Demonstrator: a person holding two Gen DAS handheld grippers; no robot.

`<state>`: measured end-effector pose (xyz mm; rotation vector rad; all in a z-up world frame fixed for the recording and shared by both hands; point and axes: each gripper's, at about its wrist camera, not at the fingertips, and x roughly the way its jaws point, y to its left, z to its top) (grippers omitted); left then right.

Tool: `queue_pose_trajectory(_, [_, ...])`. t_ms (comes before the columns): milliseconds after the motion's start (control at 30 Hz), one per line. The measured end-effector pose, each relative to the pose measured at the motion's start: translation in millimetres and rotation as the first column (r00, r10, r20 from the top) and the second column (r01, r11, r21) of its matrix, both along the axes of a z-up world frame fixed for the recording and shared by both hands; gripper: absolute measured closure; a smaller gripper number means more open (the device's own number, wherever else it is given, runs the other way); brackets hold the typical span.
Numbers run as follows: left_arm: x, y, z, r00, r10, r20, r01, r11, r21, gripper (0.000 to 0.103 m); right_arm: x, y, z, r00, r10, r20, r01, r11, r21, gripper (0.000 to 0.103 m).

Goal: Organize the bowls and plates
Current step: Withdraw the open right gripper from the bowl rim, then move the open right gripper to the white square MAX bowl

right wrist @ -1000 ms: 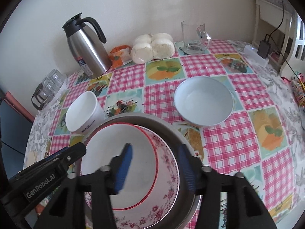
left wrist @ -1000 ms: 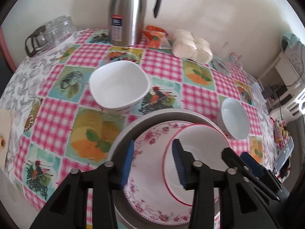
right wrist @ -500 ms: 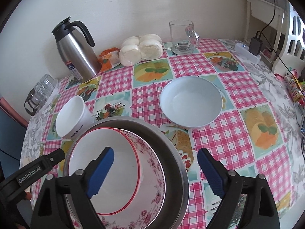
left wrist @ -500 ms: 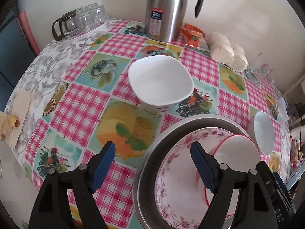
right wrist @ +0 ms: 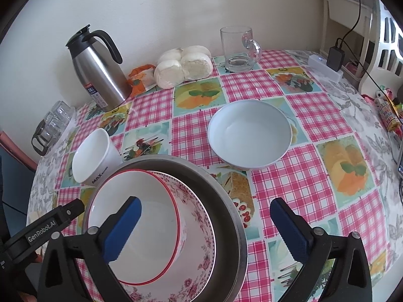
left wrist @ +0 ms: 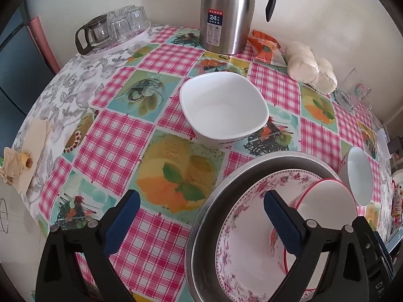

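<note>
Two hand-held grippers, left [left wrist: 200, 222] and right [right wrist: 205, 229], just opened, empty; "MAX" marks the square bowl [right wrist: 94, 157].

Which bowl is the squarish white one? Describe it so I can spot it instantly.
Start at the tall stainless steel thermos jug by the wall. On the checked tablecloth just in front of it stands the squarish white bowl, apart from the metal basin. Unlike the round white bowl, its rim has rounded corners, and its side reads MAX.

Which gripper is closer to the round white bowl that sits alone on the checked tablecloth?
Right. The round white bowl lies just beyond the open right gripper. From the open left gripper that bowl is away at the side, past the metal basin.
</note>
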<state>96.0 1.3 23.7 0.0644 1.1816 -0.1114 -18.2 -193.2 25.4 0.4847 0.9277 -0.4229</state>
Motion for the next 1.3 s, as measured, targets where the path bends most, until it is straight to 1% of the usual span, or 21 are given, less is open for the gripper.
queue_pose_trajectory(133, [-1, 0, 3, 1.000, 0.000, 0.019, 0.000, 1.000, -0.002, 0.004, -2, 1, 3, 1.000, 0.003, 0.029, -0.003, 1.000, -0.008, 0.000])
queue_pose_trajectory(267, [-1, 2, 10, 0.999, 0.001, 0.049, 0.000, 1.000, -0.016, 0.004, -4, 3, 12, 0.997, 0.009, 0.071, -0.007, 0.999, -0.032, 0.000])
queue_pose_trajectory(400, [-1, 6, 23, 0.994, 0.019, 0.104, -0.014, 0.999, -0.048, 0.004, -7, 8, 25, 0.994, 0.021, 0.110, -0.012, 0.997, -0.081, 0.000])
queue_pose_trajectory(500, [-1, 8, 32, 0.988, 0.015, 0.151, -0.002, 0.996, -0.084, 0.004, -10, 12, 36, 0.988, 0.038, 0.152, -0.020, 0.992, -0.122, 0.000])
queue_pose_trajectory(700, [0, 10, 52, 0.967, 0.019, 0.253, 0.011, 0.993, -0.116, 0.004, -9, 12, 46, 0.988, 0.043, 0.152, -0.026, 0.993, -0.113, 0.000])
queue_pose_trajectory(800, [1, 12, 61, 0.959, 0.019, 0.282, 0.019, 0.991, -0.131, 0.004, -8, 11, 54, 0.991, 0.028, 0.132, -0.012, 0.992, -0.123, 0.000])
queue_pose_trajectory(867, [3, 14, 66, 0.954, 0.022, 0.300, 0.017, 0.992, -0.125, 0.004, -10, 10, 62, 0.990, 0.020, 0.137, -0.003, 0.992, -0.127, 0.000])
queue_pose_trajectory(933, [4, 17, 71, 0.948, 0.026, 0.318, 0.019, 0.990, -0.138, 0.004, -13, 10, 70, 0.989, 0.009, 0.144, 0.010, 0.992, -0.128, 0.000])
queue_pose_trajectory(1033, [7, 21, 75, 0.946, 0.034, 0.322, 0.024, 0.984, -0.174, 0.004, -20, 8, 86, 0.987, 0.001, 0.158, 0.018, 0.992, -0.124, 0.000])
queue_pose_trajectory(1133, [11, 24, 76, 0.948, 0.029, 0.316, 0.040, 0.977, -0.207, 0.004, -30, 7, 98, 0.988, -0.013, 0.156, 0.037, 0.988, -0.151, 0.000])
queue_pose_trajectory(1200, [13, 23, 77, 0.951, 0.022, 0.308, 0.047, 0.975, -0.215, 0.004, -36, 4, 105, 0.988, -0.036, 0.152, 0.062, 0.984, -0.169, 0.000])
queue_pose_trajectory(1300, [14, 20, 77, 0.954, 0.005, 0.299, 0.063, 0.974, -0.217, 0.004, -39, 0, 118, 0.986, -0.039, 0.160, 0.068, 0.981, -0.183, 0.000])
